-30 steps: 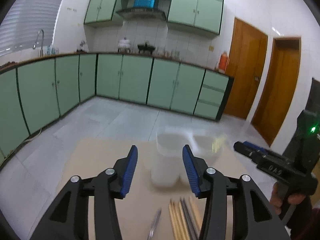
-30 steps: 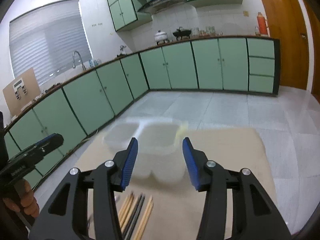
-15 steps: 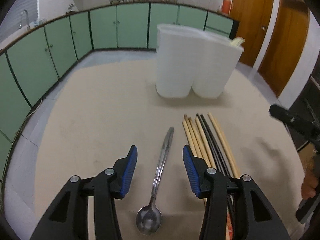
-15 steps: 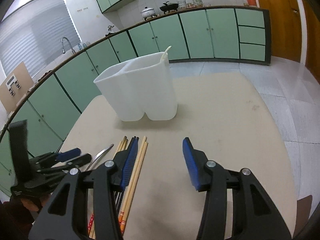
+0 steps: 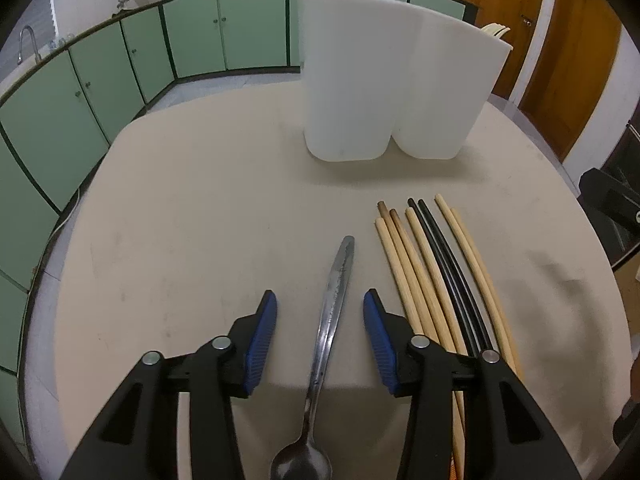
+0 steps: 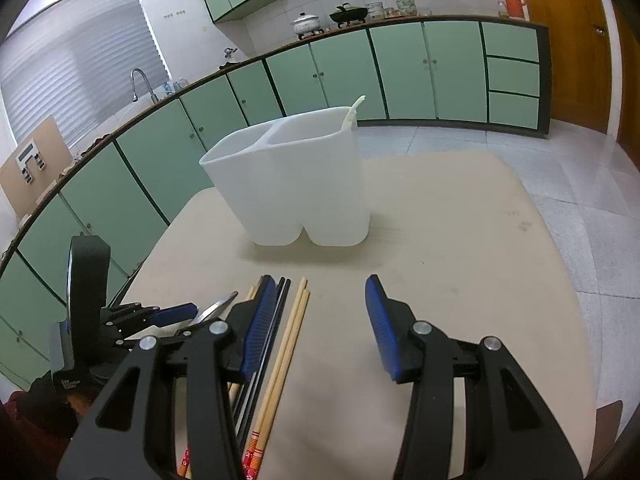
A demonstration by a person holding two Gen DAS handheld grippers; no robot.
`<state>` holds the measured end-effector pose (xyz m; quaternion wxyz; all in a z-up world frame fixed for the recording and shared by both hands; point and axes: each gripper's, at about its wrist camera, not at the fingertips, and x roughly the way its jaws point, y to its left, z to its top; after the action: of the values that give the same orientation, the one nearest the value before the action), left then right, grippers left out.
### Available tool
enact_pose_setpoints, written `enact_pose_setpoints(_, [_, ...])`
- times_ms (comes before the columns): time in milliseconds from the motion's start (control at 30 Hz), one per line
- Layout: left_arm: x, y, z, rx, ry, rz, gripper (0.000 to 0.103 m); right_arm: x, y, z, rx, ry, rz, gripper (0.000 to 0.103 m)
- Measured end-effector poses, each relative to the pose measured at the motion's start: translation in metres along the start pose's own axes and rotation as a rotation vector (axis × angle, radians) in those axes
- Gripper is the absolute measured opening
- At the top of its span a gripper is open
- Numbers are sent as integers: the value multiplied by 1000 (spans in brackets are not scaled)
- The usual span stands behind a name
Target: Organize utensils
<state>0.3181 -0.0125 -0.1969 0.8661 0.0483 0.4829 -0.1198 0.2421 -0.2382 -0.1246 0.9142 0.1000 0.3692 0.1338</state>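
Note:
A metal spoon (image 5: 334, 312) lies on the beige table (image 5: 192, 208), handle pointing away. My left gripper (image 5: 320, 304) is open, its jaws straddling the spoon's handle just above the table. Several wooden and black chopsticks (image 5: 436, 272) lie right of the spoon. A white two-compartment utensil holder (image 5: 392, 80) stands behind, a pale utensil (image 6: 354, 114) sticking out of its right compartment. My right gripper (image 6: 320, 292) is open and empty over bare table, right of the chopsticks (image 6: 286, 352). The holder (image 6: 292, 184) is ahead of it. The left gripper (image 6: 168, 314) shows at its left by the spoon handle (image 6: 218, 306).
Green kitchen cabinets (image 6: 400, 68) run along the walls beyond the table. Wooden doors (image 5: 568, 60) are at the right. The table's edges (image 6: 560, 264) fall off to tiled floor.
Both grippers have come down from a raised, level view toward the table. The left gripper moved forward and lower over the spoon's handle. Both stayed open.

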Motion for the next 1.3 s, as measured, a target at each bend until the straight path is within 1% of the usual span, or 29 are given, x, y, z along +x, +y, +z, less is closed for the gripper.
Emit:
enact_pose_setpoints(33, [-1,1,-1,2,-1,-1,33,0,0,1,-1,1,0,46])
enact_pose_setpoints(100, [-3,2,-2,-4,-1,-12,14,1,1,1,-3,3,-2,46])
enact_pose_setpoints(200, [-7,0,-5,2,-5,-14,6,3,1,-1,-1,12,-5,46])
enact_pose_setpoints(300, [-10,-2,-11,-10,-21,-20,6,4,3,-1,-6,22,-6,46])
enact_pose_setpoints(367, [-17,-1,-12,-27,-47,-29,6,5,4,-3,-12,27,-8,46])
enact_pose_setpoints(567, [-63,14,-18,-78,-204,-66,4,2,8,-2,-20,24,-1,46])
enact_pose_setpoints(733, [-92,15,-9,-91,-332,-91,3,1,19,-1,-50,21,14,46])
enact_pose_setpoints(967, [-115,11,-1,-91,-437,-100,3,-2,22,1,-57,14,17,46])
enact_pose_setpoints(1133, [-137,11,18,-95,-536,-109,3,-7,23,16,-60,-18,21,46])
enact_pose_setpoints(1300, [-157,14,55,-117,-655,-150,3,-16,22,39,-63,-75,16,46])
